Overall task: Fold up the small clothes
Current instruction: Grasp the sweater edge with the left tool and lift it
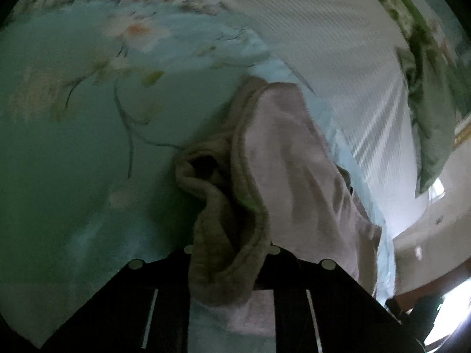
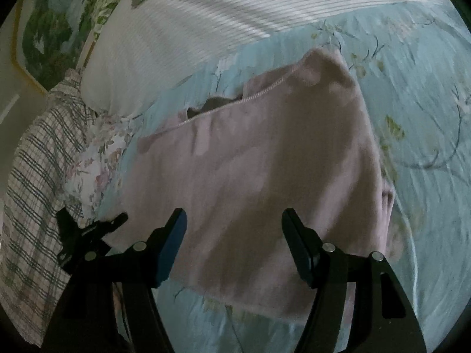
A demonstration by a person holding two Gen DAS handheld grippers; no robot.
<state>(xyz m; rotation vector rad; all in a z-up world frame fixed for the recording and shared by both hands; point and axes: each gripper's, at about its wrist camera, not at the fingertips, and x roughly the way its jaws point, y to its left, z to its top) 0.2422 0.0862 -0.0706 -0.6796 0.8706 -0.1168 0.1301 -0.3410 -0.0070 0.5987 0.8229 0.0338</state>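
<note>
While bunched pink garment point(image 1: 288, 158) hides the left jaws' grip, right jaws gape.

Each hand-held gripper point(image 2: 234, 223) is matte black with round silver screws point(image 2: 328, 247); the right's pads point(image 2: 172, 247) are blue.

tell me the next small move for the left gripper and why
Probably carry the gathered edge across and lay it on the flat part. The left gripper is shut on a bunched, lifted edge of the pink garment, which lies on the floral bedsheet, while the right gripper hangs open above it, holding nothing.
</note>
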